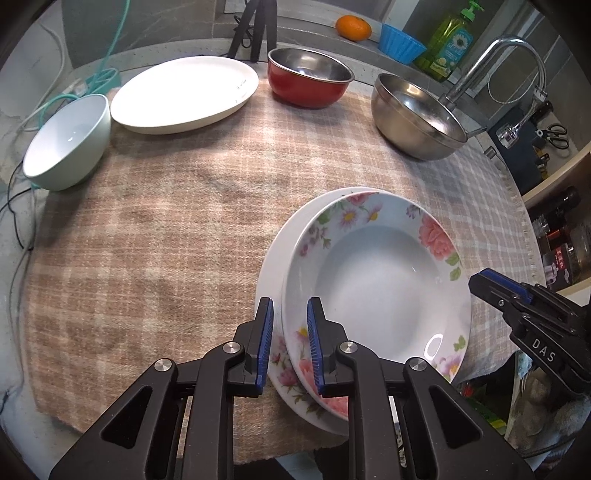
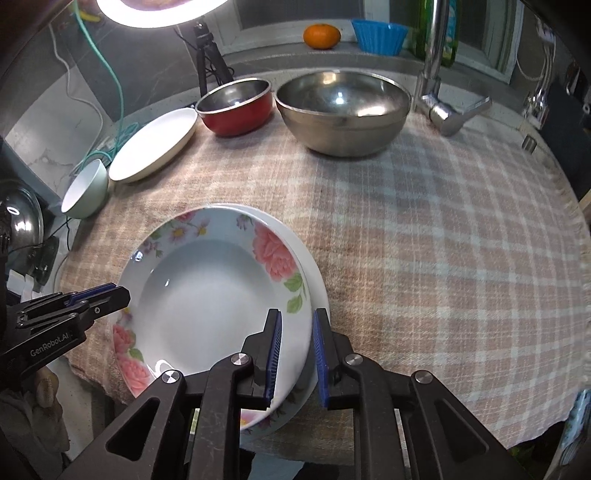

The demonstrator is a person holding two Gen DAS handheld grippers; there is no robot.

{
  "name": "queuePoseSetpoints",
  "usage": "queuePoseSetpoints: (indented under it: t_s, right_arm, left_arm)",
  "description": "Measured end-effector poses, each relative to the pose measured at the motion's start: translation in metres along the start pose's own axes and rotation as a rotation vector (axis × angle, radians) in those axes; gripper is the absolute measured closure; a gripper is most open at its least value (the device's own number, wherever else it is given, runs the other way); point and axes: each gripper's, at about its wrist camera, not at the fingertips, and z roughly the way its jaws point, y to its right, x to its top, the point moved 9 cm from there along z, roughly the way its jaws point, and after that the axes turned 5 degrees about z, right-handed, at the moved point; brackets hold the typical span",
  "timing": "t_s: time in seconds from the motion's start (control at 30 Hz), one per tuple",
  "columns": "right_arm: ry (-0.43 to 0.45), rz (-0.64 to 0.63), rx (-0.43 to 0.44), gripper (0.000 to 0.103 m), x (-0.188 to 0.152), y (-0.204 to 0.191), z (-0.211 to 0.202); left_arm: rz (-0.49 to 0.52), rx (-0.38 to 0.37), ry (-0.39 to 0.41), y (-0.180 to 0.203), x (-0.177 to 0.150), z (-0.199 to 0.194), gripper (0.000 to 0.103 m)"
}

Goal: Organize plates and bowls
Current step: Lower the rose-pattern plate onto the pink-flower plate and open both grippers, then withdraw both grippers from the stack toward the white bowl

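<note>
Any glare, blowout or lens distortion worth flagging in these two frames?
Left wrist view: white oval plate is overexposed, with a small highlight on the floral plate. Right wrist view: ring light blows out the top edge. Both views bend the table edges, fisheye style.

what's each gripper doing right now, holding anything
Left gripper: open, jaws straddling the floral plate's rim.
Right gripper: open, jaws straddling the same plate's opposite rim.

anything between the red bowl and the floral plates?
Nothing: bare checked cloth between the red steel-lined bowl and the stacked floral plates, clear in the left wrist view.
</note>
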Motion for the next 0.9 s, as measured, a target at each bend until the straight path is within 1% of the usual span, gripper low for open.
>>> queuePoseSetpoints:
  t_s: [0.3,0.5,0.57,0.63,0.77,0.9]
  right_arm:
    - [0.071,-0.051,-0.010,0.087,0.017,-0.017,-0.022]
    - [0.095,-0.076,-0.002,0.086,0.028,-0.030,-0.029]
    - [0.102,-0.084,-0.002,0.085,0.031,-0.034,-0.031]
    - [0.109,-0.088,0.008,0.078,0.034,-0.039,-0.032]
    - [0.118,-0.082,0.034,0.078,0.042,-0.048,-0.035]
    - [0.126,-0.060,0.083,0.078,0.052,-0.057,-0.038]
  left_arm:
    - [-0.014,0.002,0.029,-0.009,0.008,-0.014,0.087]
    - [-0.024,0.005,0.047,-0.016,0.015,-0.023,0.087]
    - [-0.030,0.004,0.054,-0.020,0.017,-0.026,0.087]
    - [-0.034,0.006,0.063,-0.024,0.020,-0.029,0.087]
    - [-0.049,0.014,0.078,-0.037,0.027,-0.036,0.087]
    - [-0.068,0.024,0.099,-0.053,0.034,-0.045,0.087]
